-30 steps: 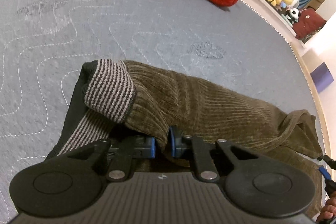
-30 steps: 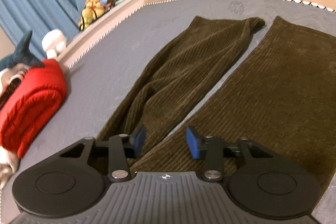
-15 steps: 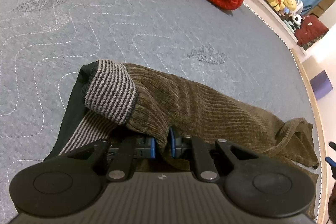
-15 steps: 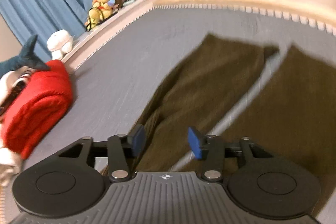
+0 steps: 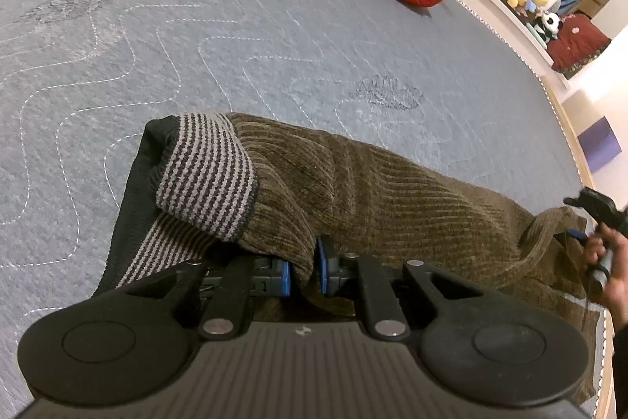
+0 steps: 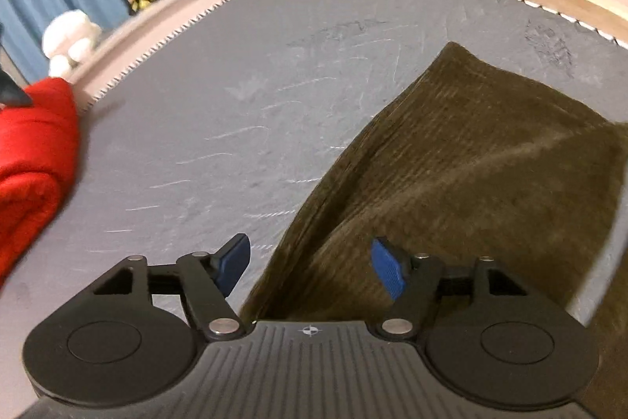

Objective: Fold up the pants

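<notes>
Left wrist view — left gripper (image 5: 302, 269) pinching pants (image 5: 392, 191) fold, right gripper (image 6: 310, 268) spread wide — over pant leg edge

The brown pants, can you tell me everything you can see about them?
The pants are olive-brown, ribbed like corduroy, and lie rumpled on the grey quilted mat. The waist end is turned over, showing a grey-and-black striped waistband with a dark edge. The left gripper is shut on a fold of fabric near the waist. The right gripper is open over a leg, whose edge runs between its fingers.
</notes>
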`<action>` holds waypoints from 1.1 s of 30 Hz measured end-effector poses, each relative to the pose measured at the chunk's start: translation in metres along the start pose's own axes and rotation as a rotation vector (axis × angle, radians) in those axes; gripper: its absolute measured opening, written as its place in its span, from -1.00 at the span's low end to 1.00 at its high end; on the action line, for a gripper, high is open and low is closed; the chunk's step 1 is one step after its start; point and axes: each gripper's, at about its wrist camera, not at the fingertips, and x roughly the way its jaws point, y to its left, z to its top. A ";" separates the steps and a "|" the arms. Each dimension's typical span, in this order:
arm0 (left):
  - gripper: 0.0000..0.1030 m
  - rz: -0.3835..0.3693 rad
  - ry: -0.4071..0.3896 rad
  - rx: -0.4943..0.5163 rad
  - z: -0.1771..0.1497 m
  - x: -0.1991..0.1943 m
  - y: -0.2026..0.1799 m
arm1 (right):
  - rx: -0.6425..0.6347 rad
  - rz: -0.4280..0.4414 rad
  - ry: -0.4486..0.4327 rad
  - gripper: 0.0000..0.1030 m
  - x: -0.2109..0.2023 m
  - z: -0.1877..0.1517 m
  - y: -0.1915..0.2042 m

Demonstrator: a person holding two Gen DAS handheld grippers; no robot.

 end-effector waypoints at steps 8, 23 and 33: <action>-0.71 -0.008 0.001 0.012 0.004 -0.005 0.003 | -0.065 -0.052 -0.051 -0.79 0.000 -0.006 -0.005; -0.86 -0.016 -0.068 0.011 -0.011 -0.051 0.007 | 0.018 0.102 -0.132 -0.92 -0.194 -0.070 -0.110; -0.10 -0.167 -0.015 -0.139 -0.013 -0.045 0.024 | -0.020 0.127 -0.140 0.07 -0.226 -0.078 -0.092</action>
